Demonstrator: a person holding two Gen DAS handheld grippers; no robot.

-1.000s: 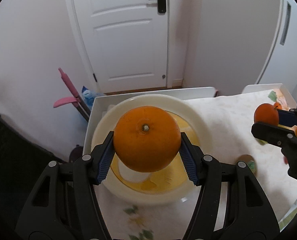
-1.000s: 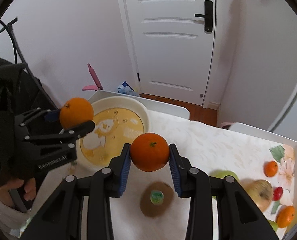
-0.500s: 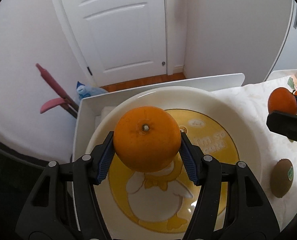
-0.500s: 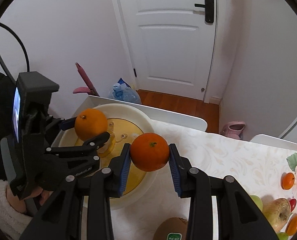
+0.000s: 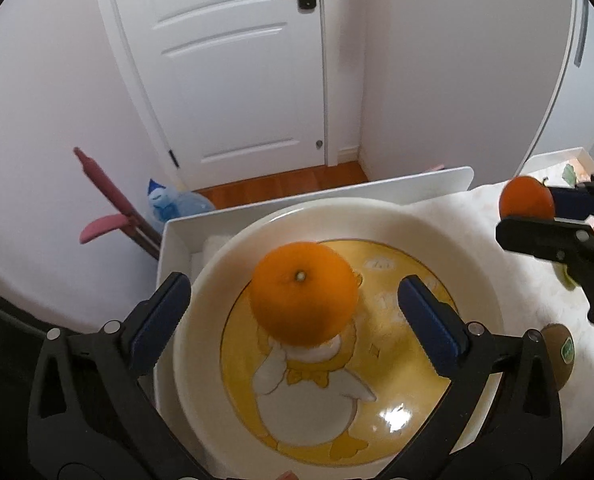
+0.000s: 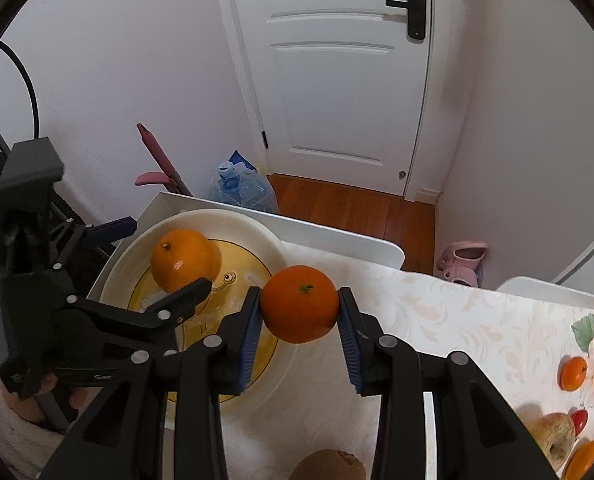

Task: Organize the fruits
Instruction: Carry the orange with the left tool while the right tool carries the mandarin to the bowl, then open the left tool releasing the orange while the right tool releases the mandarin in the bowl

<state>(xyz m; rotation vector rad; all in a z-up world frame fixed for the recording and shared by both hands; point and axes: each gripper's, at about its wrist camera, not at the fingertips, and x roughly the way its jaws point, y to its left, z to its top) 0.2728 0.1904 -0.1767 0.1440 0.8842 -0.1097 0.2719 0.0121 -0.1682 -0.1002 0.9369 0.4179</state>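
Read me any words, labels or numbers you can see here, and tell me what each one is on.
Nothing reads clearly.
Duck plate: pale lettering beside the duck, too blurred to read.
Kiwi: green sticker, print too small to read.
Left claw: white print on its body, too blurred to read.
Orange in the right claw: no text.

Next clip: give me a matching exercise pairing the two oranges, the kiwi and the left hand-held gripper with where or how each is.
Things:
1. larger orange
2. smaller orange
3. kiwi
4. left hand-held gripper

States:
A. open, touching no fruit
B. on the tablecloth beside the plate
C. clamped in the right hand-held gripper
D. resting in the duck plate

Pairs: 1-D, 2-C, 3-B, 4-A
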